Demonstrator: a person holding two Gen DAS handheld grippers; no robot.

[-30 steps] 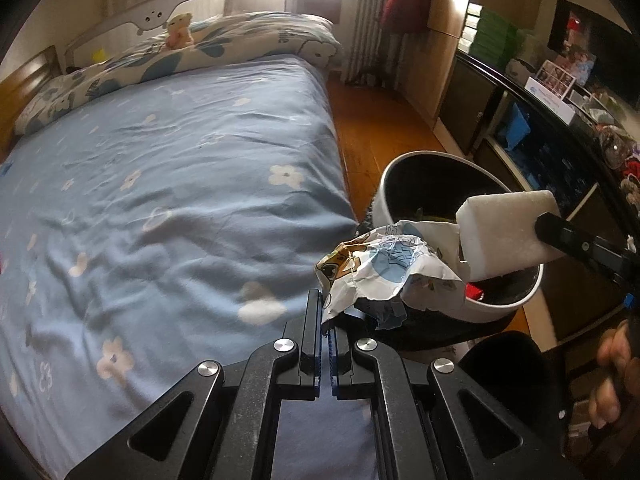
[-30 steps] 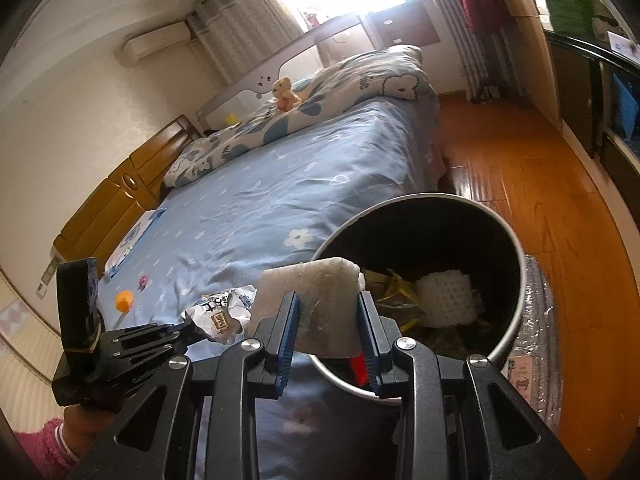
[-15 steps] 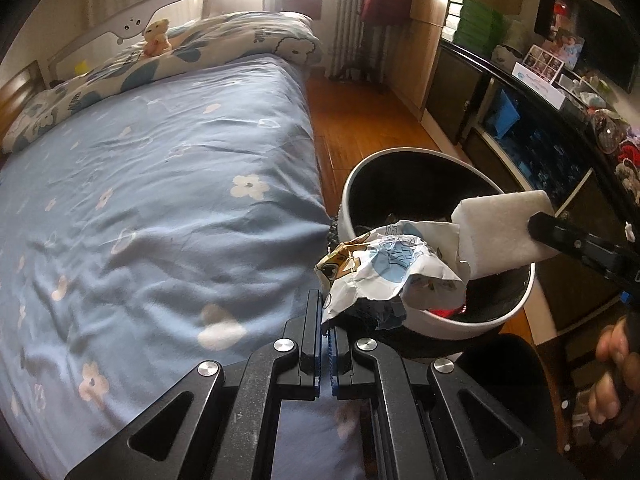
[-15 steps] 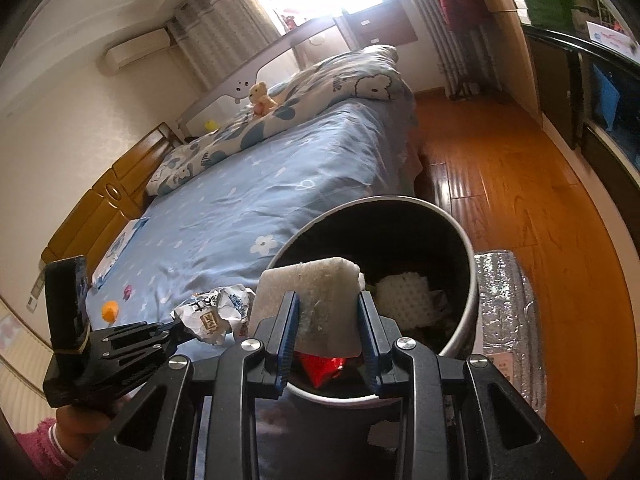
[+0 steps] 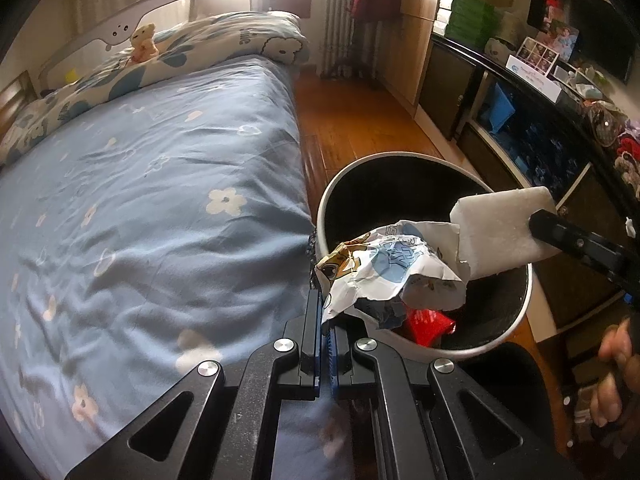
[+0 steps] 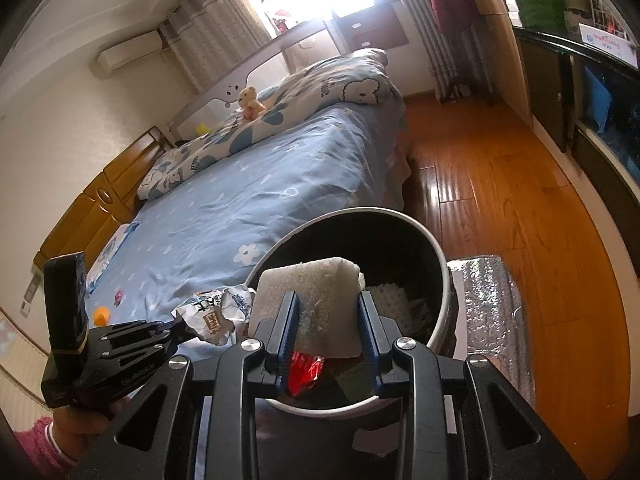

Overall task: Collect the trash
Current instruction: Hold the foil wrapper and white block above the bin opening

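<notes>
Holding crumpled printed paper wrapper point(image 5: 384, 268) in pinched-together left gripper point(image 5: 326, 320), right gripper point(image 6: 328, 320) clamped on white foam block point(image 6: 308, 300), both above round black trash bin with white rim point(image 5: 524, 312) beside blue flowered bed point(image 5: 160, 184).

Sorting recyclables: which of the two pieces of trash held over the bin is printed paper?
The crumpled blue-and-white printed wrapper, pinched by the left gripper. The right gripper holds a plain white foam block instead.
</notes>
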